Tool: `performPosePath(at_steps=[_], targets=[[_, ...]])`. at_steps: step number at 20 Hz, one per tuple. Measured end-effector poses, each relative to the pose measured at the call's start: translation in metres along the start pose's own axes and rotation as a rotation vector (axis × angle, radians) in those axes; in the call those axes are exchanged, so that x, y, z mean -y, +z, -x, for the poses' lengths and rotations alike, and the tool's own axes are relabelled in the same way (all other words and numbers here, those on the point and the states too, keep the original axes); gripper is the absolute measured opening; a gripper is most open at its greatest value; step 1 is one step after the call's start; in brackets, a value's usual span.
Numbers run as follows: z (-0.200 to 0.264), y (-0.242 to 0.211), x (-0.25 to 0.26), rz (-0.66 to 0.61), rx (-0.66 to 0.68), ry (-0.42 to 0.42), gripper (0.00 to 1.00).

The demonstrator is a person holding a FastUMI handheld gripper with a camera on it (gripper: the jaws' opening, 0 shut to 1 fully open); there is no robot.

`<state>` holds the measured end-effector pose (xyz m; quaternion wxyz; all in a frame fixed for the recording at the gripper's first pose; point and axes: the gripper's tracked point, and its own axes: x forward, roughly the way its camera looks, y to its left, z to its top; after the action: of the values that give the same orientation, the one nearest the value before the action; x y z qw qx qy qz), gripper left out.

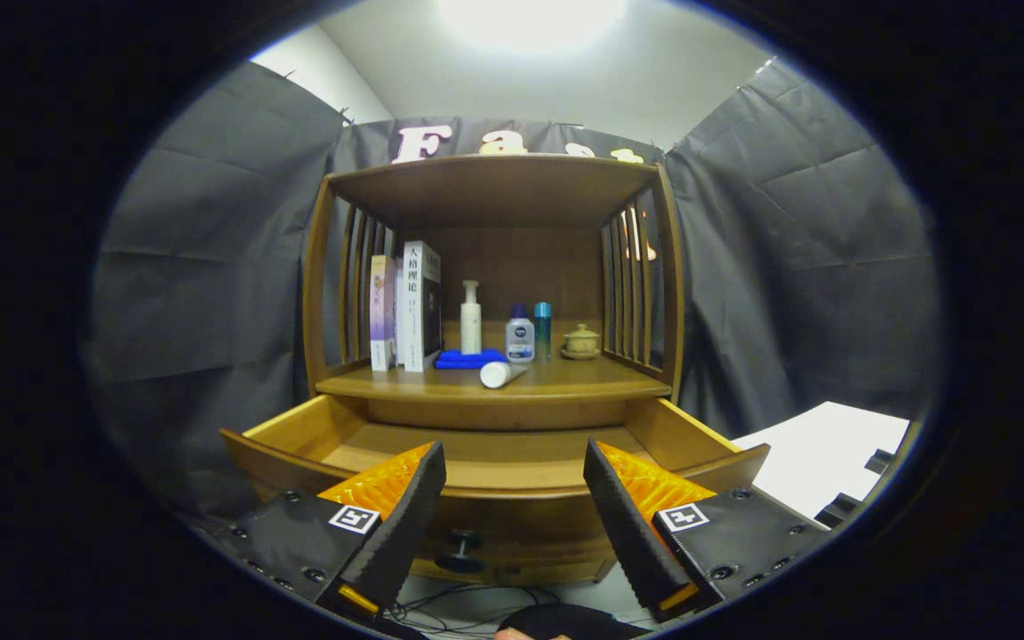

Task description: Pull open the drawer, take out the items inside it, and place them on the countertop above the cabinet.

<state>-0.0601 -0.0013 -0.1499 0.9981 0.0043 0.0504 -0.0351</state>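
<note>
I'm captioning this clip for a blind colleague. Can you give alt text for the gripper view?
The open tool hangs before a pulled-out wooden drawer, its visible floor bare. On the countertop above stand books, bottles, a blue cloth, and a white tube lying down.

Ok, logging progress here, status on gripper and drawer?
Gripper open, empty, just before the drawer front. Drawer pulled open, visible floor bare. White tube lying on countertop. Nothing in the way.

Tongs [514, 480] held level, fingers [405, 524] spread wide apart, gripping nothing.
</note>
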Motion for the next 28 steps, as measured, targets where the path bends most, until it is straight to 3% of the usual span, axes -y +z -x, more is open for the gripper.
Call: performPosePath(at_steps=[9, 13, 24, 28], targets=[[-0.004, -0.057, -0.009, 0.070, -0.084, 0.029, 0.99], [-0.018, -0.070, -0.010, 0.044, -0.116, 0.035, 1.00], [-0.029, -0.075, -0.012, 0.055, -0.110, 0.007, 0.99], [-0.037, -0.073, -0.016, 0.046, -0.111, 0.035, 0.99]])
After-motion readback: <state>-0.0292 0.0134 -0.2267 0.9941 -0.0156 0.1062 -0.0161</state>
